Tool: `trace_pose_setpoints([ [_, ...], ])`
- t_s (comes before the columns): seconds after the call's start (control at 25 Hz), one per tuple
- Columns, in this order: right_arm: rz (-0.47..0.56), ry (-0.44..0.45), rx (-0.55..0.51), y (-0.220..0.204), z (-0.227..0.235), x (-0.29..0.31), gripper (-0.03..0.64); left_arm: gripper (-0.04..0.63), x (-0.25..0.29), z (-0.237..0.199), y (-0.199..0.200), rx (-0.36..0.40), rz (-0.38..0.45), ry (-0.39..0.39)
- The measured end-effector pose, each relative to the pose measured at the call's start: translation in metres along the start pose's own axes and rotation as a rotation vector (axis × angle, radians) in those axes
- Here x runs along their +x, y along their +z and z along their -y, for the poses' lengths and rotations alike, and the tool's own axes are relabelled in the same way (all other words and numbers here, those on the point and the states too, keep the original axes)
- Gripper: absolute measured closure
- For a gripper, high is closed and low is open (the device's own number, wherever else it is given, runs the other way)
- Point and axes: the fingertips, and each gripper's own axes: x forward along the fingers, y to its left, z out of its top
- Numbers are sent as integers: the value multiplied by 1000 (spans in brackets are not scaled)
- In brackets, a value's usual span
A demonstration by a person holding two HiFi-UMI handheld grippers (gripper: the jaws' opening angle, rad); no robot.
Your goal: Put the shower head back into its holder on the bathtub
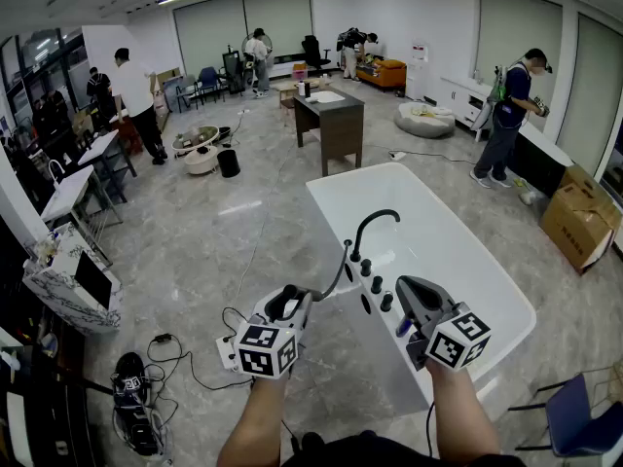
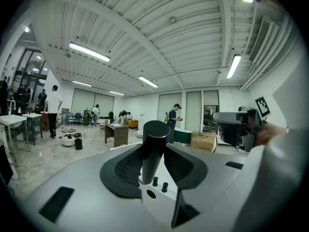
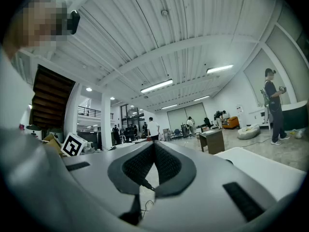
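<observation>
Shower head (image 2: 155, 144) is pinched in my left gripper (image 1: 290, 305), just beside the bathtub (image 1: 484, 263) rim. My right gripper (image 3: 153, 146) is empty with its pads pressed together, above that rim.

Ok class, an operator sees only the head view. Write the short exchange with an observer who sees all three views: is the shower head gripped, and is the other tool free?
Operator: Is the left tool really clamping the shower head?
Observer: Yes. In the left gripper view both pads press on its black handle, one on each side.
Operator: And the right tool?
Observer: The right gripper view shows its jaws closed together, with nothing between them.
</observation>
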Motion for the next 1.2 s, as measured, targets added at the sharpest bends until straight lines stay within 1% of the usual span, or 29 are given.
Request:
trace_pose_setpoints([
  [0.48,-12,13,-8,-5,-15,16,604,445,-7,-16,-4,-8,-4,-1],
  [0.64,-16,52,-31,-8,-27,26,604,445,-11,-23,-5,-6,-10,-6],
  [0.76,-31,68,-38,-14,-40,34,603,445,-13,-21,-9,7,-20,-28],
  [0.92,-51,60,-12,-26,-51,42,603,445,-17,-21,-12,20,-25,-61],
  [1.2,-71,21,25,-41,-62,39,603,444,-29,-30,-21,14,-40,-81],
])
